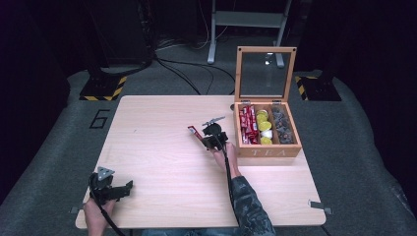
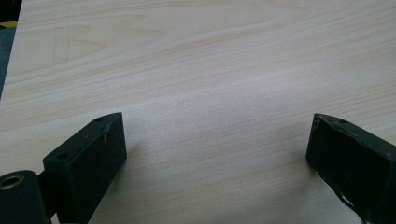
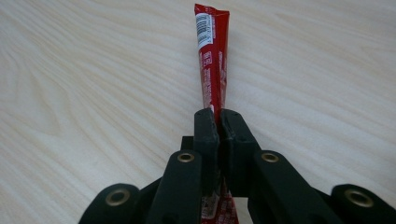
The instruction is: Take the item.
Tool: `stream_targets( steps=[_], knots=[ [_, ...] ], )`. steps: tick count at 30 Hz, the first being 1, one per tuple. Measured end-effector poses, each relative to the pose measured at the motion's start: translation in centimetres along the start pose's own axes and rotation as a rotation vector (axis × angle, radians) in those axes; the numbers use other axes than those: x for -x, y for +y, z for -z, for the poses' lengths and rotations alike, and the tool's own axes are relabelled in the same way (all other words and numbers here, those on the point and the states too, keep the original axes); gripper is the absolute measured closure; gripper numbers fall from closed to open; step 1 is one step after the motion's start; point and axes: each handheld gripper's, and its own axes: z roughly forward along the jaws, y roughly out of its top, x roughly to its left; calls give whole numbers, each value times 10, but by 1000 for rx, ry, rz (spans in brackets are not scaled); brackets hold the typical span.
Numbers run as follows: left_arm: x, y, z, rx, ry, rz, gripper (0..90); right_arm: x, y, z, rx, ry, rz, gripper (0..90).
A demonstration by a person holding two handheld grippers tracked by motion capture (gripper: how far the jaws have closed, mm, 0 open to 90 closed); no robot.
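A long red stick sachet point(image 3: 213, 56) juts out between the jaws of my right gripper point(image 3: 218, 114), which is shut on it just above the wooden table. In the high view the right gripper point(image 1: 202, 139) sits left of the tea box with the red sachet point(image 1: 193, 131) pointing up and to the left. At the table's front left corner my left gripper point(image 1: 129, 186) rests low, held by a hand. Its jaws stand wide apart over bare wood in the left gripper view, where the left gripper point(image 2: 215, 135) holds nothing.
A wooden tea box point(image 1: 268, 150) with its glass lid point(image 1: 264, 73) raised stands at the table's right side. It holds red sachets point(image 1: 247, 125), yellow and white pods point(image 1: 264, 127) and dark items point(image 1: 284, 126). Metal clips point(image 1: 318, 205) sit at the front edge.
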Motion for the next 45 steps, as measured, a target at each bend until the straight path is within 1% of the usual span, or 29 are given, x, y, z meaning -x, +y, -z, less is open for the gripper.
stream_targets(
  steps=[2, 8, 14, 15, 16, 19, 20, 21, 22, 25, 26, 27, 28, 29, 30, 31, 32, 33, 35, 36, 37, 38, 39, 41, 42, 43, 45],
  knots=[
    [0, 0, 0, 0, 0, 0, 49, -1, -3, -8, -19, 0, 0, 854],
    [0, 0, 0, 1, 0, 0, 49, 0, -6, -17, -28, -4, -19, 851],
    [0, 0, 0, 0, 0, 0, 49, 0, -6, -19, -37, -5, -26, 842],
    [0, 0, 0, 1, 0, 2, 49, -1, -6, -18, -48, -5, -39, 834],
    [0, 0, 0, 1, 0, 2, 49, -1, -6, -18, -48, -5, -39, 834],
    [0, 0, 0, 1, 0, 2, 49, 0, -7, -20, -56, -1, -39, 787],
    [0, 0, 0, 1, 0, 2, 49, 0, -7, -20, -56, -1, -39, 787],
    [0, 0, 0, 1, 0, 2, 49, 0, -7, -20, -58, 2, -43, 754],
    [0, 0, 0, 1, 0, 2, 49, 0, -7, -20, -58, 2, -43, 754],
    [0, 0, 0, -1, -1, 3, 49, 0, -7, -19, -52, 5, -48, 683],
    [0, 0, 0, -3, -2, 5, 50, 0, -6, -18, -45, 8, -57, 648],
    [0, 0, 0, -3, -2, 4, 49, 1, -6, -17, -33, 7, -41, 623],
    [0, 0, 0, -3, -2, 5, 50, 1, -6, -16, -31, 8, -44, 580],
    [0, 0, 0, -4, -1, 4, 50, 1, -6, -14, -28, 15, -43, 494],
    [0, 0, 0, -4, -1, 4, 50, 1, -6, -14, -28, 15, -43, 494],
    [0, 0, 0, -3, -2, 5, 50, 1, -6, -11, -22, 23, -51, 401],
    [0, 0, 0, -3, -2, 5, 50, 1, -6, -11, -22, 23, -51, 401],
    [0, 0, 0, 0, -1, 2, 50, 2, -6, -10, -13, 25, -44, 366],
    [0, 0, 0, -4, -2, 4, 50, 1, -6, -5, -5, 52, -42, 271],
    [0, 0, 0, -6, -3, 4, 50, 0, -5, -2, 1, 57, -36, 246],
    [0, 0, 0, -3, -2, 4, 50, -1, -6, 2, 11, 59, -26, 196],
    [0, 0, 0, -3, -2, 4, 50, -1, -6, 2, 11, 59, -26, 196],
    [0, 0, 0, -4, -2, 3, 50, -4, -7, 7, 17, 67, -5, 148],
    [0, 0, 0, -3, -2, 3, 50, -6, -7, 10, 23, 66, -3, 142],
    [0, 0, 0, 1, 0, 0, 50, -7, -10, 16, 28, 78, 16, 123],
    [0, 0, 0, 0, -1, -1, 50, -9, -11, 18, 29, 84, 14, 108],
    [0, 0, 0, 0, 0, -1, 50, -11, -14, 24, 40, 91, 25, 92]
  ],
)
